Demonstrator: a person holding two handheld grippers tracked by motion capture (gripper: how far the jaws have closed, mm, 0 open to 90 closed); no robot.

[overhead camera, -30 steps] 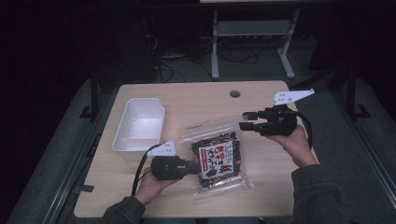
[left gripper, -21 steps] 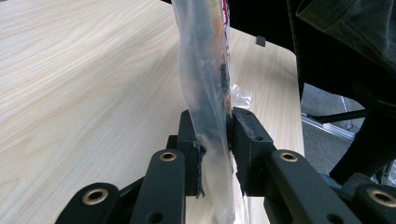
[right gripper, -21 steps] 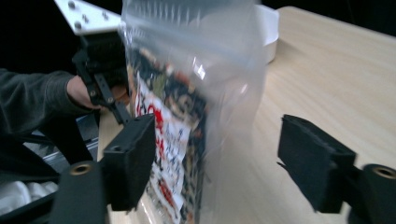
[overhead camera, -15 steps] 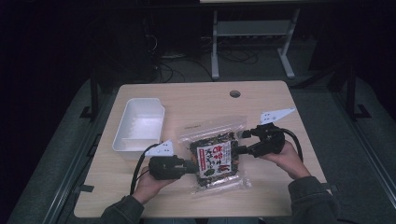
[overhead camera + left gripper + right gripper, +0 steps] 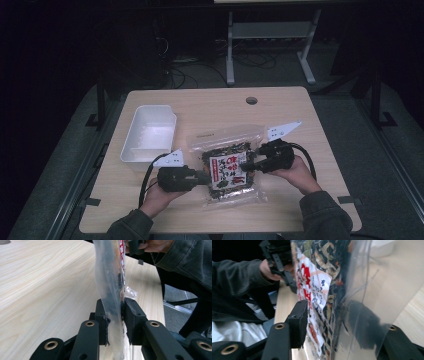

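- High view: the snack bag (image 5: 230, 170) lies near the middle of the wooden table (image 5: 300, 107), toward the person's edge. The white tray (image 5: 148, 134) sits at its left, apart from it. The far half of the tabletop and the right side are bare, so there is room there; the near edge is close below the bag.
- High view: the left gripper (image 5: 202, 176) meets the bag's left edge and the right gripper (image 5: 246, 166) meets its right edge, each held in a hand.
- Left gripper view: both black jaws are pressed onto the clear plastic edge of the snack bag (image 5: 112, 290), pinching it, with only the film between them. Bare table (image 5: 37, 290) spreads to the left; the table's edge and a dark sleeve (image 5: 185, 262) are at right.
- Right gripper view: the jaws stand apart with the snack bag (image 5: 322, 295) between them. One jaw lies near the printed face; the other sits behind the clear film. Whether they press it, I cannot tell.
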